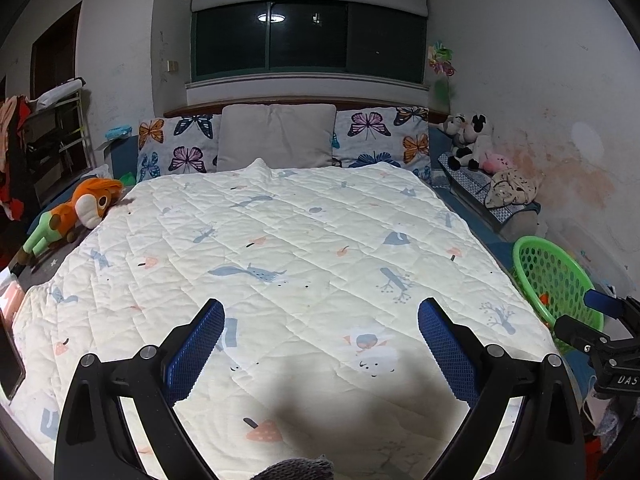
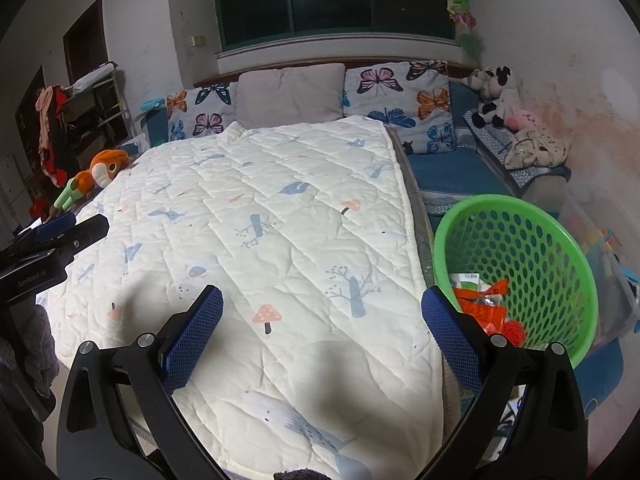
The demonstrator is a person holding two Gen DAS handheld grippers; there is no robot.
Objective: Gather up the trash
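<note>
Left gripper [image 1: 320, 320]: we hold it spread wide over the quilt [image 1: 280, 240].
Right gripper [image 2: 322, 308]: ours too, spread, empty.
Trash [image 2: 486, 308]: in the basket [image 2: 520, 204] at the bed's right edge.

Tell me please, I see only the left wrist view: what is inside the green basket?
Observer: The green basket holds orange wrappers and a white packet.
Operator: Where does the basket stand?
Observer: Beside the quilt's right edge, on blue bedding.
Operator: Is my right tool holding something?
Observer: No, the right tool is open and empty, over the quilt's near right part.
</note>
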